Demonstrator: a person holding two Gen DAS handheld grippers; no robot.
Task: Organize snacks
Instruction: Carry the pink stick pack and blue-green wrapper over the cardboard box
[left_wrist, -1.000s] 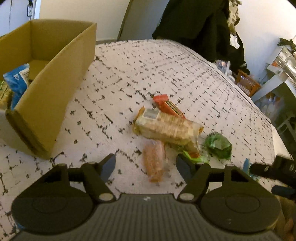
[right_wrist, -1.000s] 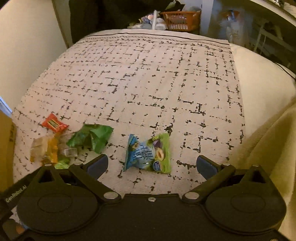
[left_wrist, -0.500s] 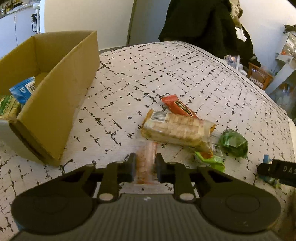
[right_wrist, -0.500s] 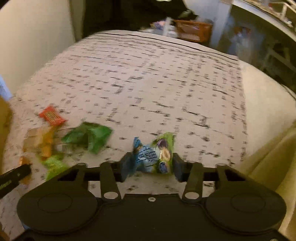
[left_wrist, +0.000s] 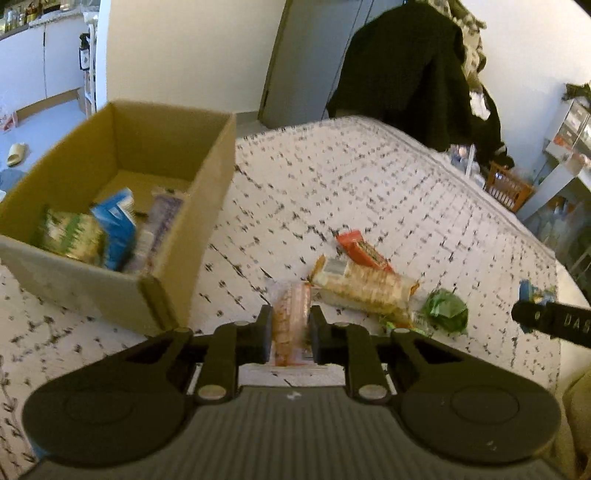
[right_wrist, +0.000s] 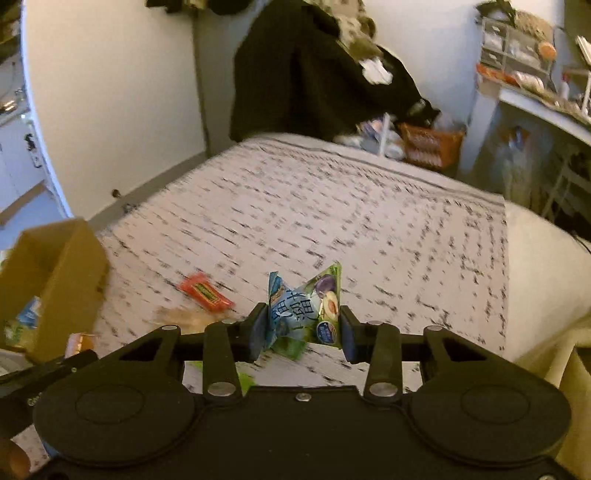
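A wide bed (left_wrist: 369, 192) under a white cover with black dashes fills both views, and a dark coat (left_wrist: 406, 74) hangs past its far end beside an orange basket (left_wrist: 508, 186). On the left part of the bed sits the open cardboard box (left_wrist: 207, 206), its near wall rising between the left gripper and the packets inside: a green one, a blue one (left_wrist: 114, 229) and a pale one leaning together. Loose on the cover to the right of the box lies a small cluster: a long cracker sleeve (left_wrist: 364, 290), a red bar (left_wrist: 360, 249) just behind it, touching or nearly so, and a crumpled green wrapper (left_wrist: 445, 310) at its near right end. Now the left gripper (left_wrist: 291, 328), fingers clenched on an orange cracker pack (left_wrist: 291, 317), the pack upright between the pads and lifted clear of the cover, with the cracker sleeve just beside it. Over to the right gripper (right_wrist: 303, 328), its jaws closing on a blue-and-green candy bag (right_wrist: 306, 310), squeezed and crumpled between the pads and held above the bed; the red bar lies beyond it to the left, and the box corner shows at the far left edge, well apart.
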